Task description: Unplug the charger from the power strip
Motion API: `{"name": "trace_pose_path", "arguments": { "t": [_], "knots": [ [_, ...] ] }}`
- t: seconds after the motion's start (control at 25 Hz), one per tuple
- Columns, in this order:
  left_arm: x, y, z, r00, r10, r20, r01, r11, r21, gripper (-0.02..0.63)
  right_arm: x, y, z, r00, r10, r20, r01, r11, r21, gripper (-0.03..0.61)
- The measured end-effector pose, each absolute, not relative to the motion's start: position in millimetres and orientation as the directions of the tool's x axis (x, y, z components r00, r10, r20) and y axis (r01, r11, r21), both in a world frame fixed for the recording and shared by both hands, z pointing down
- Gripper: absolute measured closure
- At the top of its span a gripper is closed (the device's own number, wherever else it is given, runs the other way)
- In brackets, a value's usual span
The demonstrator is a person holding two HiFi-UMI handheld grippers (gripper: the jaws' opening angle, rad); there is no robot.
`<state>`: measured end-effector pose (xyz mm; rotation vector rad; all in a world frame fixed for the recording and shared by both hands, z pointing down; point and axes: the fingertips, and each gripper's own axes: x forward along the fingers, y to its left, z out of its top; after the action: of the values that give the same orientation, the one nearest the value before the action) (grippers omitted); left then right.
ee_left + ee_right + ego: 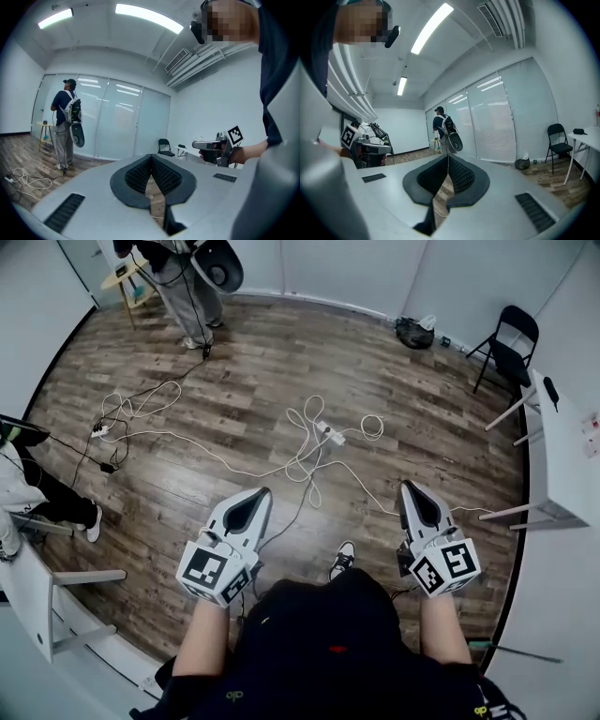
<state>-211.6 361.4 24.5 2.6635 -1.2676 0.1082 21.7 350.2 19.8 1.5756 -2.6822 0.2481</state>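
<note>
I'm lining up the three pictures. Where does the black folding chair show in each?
Head view: chair at top right, beside the white table.
Left gripper view: chair small, near the centre, by the far wall.
Right gripper view: chair at right, before the blinds.
Shared landmark: the standing person, in all three.

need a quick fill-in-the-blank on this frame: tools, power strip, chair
1. The left tool and the right tool both have their jaws ____, with nothing between them.
2. The power strip lies on the wooden ____ among white cables.
3. The folding chair near the white table is ____.
Missing words: shut; floor; black.
</note>
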Motion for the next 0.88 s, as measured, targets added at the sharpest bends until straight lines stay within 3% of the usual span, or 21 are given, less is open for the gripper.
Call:
{"name": "trace_pose_path", "arguments": {
  "t": [0.44,0.88],
  "knots": [
    [-63,243,31,0.597,-0.781,0.184,-0.802,-0.578,0.149,0.594,188,233,44,-0.504,-0.855,0.124,-0.858,0.480,-0.180,0.555],
    [-16,135,52,0.634,-0.745,0.208,-0.773,-0.606,0.187,0.594,226,146,81,-0.484,-0.854,0.191,-0.870,0.446,-0.212,0.555]
  ]
}}
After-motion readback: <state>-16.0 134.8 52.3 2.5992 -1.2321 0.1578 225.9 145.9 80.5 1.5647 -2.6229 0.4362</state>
